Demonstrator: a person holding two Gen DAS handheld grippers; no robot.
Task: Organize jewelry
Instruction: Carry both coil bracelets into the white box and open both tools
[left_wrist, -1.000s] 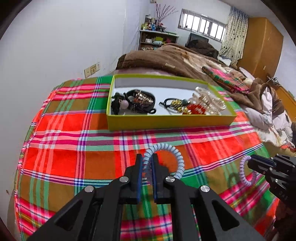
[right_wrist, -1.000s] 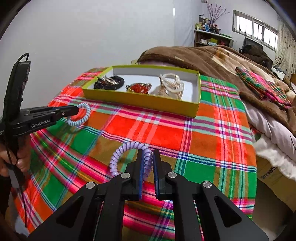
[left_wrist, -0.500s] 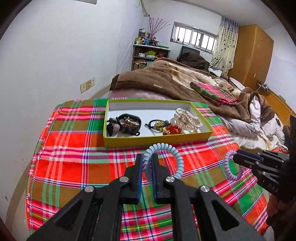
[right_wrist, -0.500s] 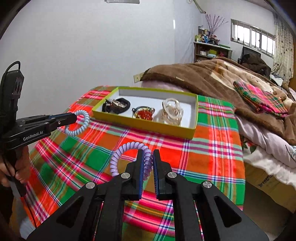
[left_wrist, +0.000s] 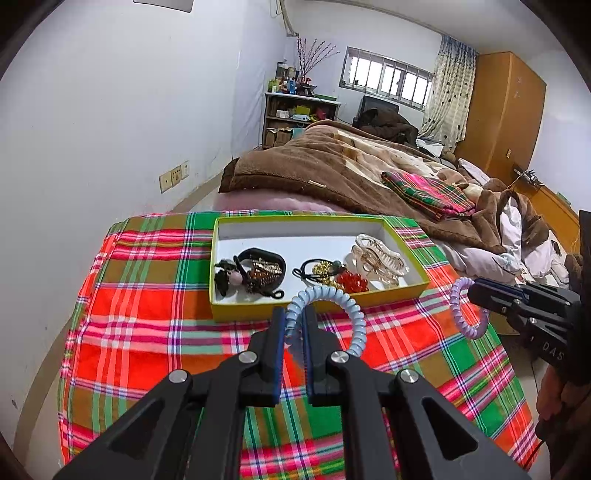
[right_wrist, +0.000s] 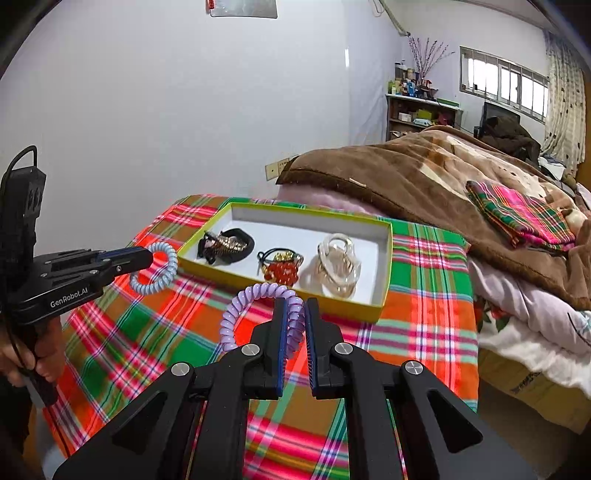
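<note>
- Clearly the left claw (left_wrist: 293, 328) pinches the blue coil tie (left_wrist: 332, 308), held above the plaid cloth (left_wrist: 147, 332) near the box's (left_wrist: 236, 314) front edge.
- The right claw (right_wrist: 294, 325) pinches the purple coil tie (right_wrist: 255, 299) likewise.
- Both look light, springy and squashy; gripping across one coil strand should hold.

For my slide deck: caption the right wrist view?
Right gripper holds a purple spiral hair tie before the yellow-green box of hair accessories.

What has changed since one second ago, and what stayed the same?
Both tools rose, each carrying its coil hair tie up off the plaid cloth: the left tool holds the blue coil, the right tool the purple coil. Both grips are unchanged, as are the yellow box and its contents.
</note>
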